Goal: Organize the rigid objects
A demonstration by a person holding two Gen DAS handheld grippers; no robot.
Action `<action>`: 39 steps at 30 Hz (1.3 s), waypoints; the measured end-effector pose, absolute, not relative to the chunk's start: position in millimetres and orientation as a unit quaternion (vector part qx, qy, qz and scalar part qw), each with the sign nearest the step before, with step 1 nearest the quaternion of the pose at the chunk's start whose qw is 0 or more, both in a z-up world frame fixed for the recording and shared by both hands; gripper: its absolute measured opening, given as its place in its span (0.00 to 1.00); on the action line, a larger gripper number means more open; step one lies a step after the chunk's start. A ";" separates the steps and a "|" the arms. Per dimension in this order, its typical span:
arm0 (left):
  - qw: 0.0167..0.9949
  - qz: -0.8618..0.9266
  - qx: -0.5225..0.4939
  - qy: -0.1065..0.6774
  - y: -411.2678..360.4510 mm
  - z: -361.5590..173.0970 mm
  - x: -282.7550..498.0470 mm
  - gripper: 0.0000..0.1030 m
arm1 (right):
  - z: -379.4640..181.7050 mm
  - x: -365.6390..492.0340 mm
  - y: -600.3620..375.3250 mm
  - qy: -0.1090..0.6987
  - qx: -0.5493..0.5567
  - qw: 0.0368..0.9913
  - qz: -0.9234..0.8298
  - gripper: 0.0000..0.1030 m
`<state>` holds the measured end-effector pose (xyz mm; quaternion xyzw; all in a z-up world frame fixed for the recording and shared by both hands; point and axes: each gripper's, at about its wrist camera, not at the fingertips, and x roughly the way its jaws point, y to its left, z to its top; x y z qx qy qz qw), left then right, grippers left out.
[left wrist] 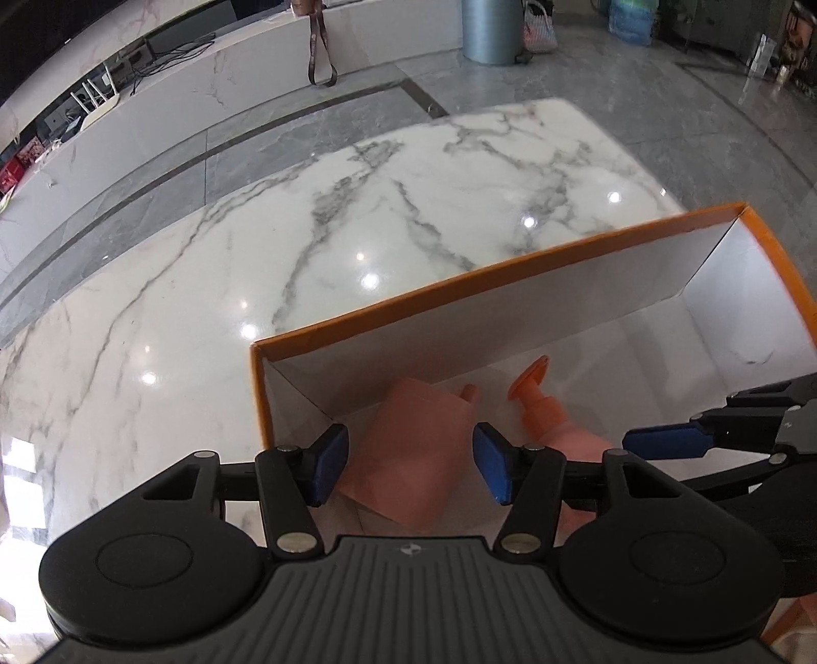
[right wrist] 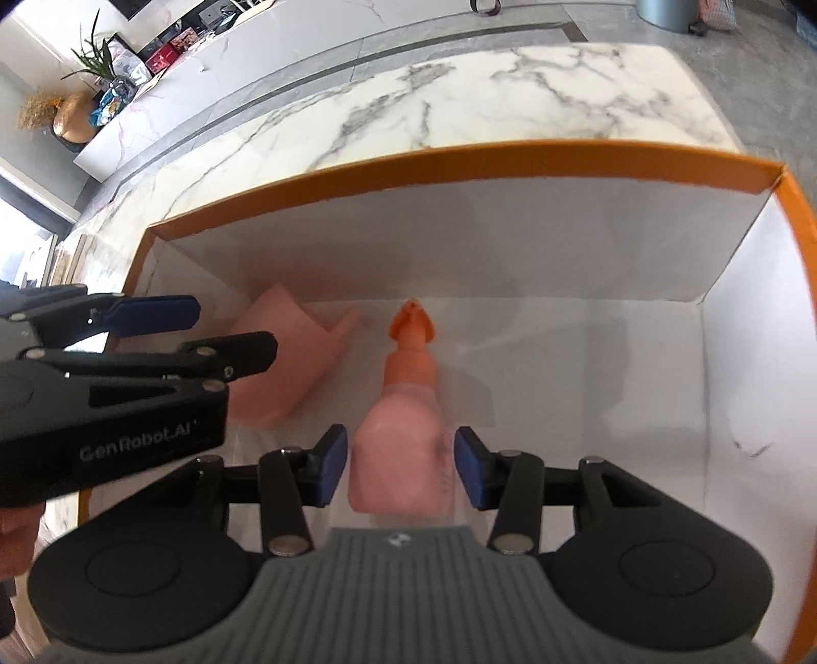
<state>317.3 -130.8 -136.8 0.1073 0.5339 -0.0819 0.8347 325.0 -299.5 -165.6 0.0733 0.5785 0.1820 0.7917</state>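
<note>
An orange-rimmed box (left wrist: 459, 286) (right wrist: 408, 153), white inside, stands on the marble table. A salmon-pink cup-like container (left wrist: 408, 439) (right wrist: 286, 357) leans in its left corner. My left gripper (left wrist: 412, 467) straddles it with thin gaps at both blue pads, so it is open. A pink pump bottle (right wrist: 403, 449) (left wrist: 556, 434) with an orange pump head lies on the box floor, pointing away. My right gripper (right wrist: 402, 467) brackets the bottle's body, with slivers of white showing beside each pad, also open. Each gripper's fingers (left wrist: 664, 439) (right wrist: 153, 311) show in the other's view.
The white marble table (left wrist: 306, 230) (right wrist: 459, 97) stretches beyond the box. The right half of the box floor (right wrist: 638, 383) is bare. Past the table lie grey floor, a low marble ledge (left wrist: 245, 71), a grey bin (left wrist: 490, 30) and a potted plant (right wrist: 92, 56).
</note>
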 end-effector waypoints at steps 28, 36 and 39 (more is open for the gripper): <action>0.845 -0.103 -0.090 0.518 -48.8 -111.4 252.9 0.32 | -170.0 320.5 -260.9 0.566 0.091 0.803 0.160 0.42; 0.843 -0.106 -0.099 0.518 -46.7 -112.3 251.9 0.32 | -164.5 319.7 -250.5 0.570 0.055 0.796 0.195 0.40; 0.842 -0.108 -0.107 0.517 -43.5 -113.0 251.9 0.32 | -164.4 319.8 -252.3 0.566 0.052 0.798 0.199 0.42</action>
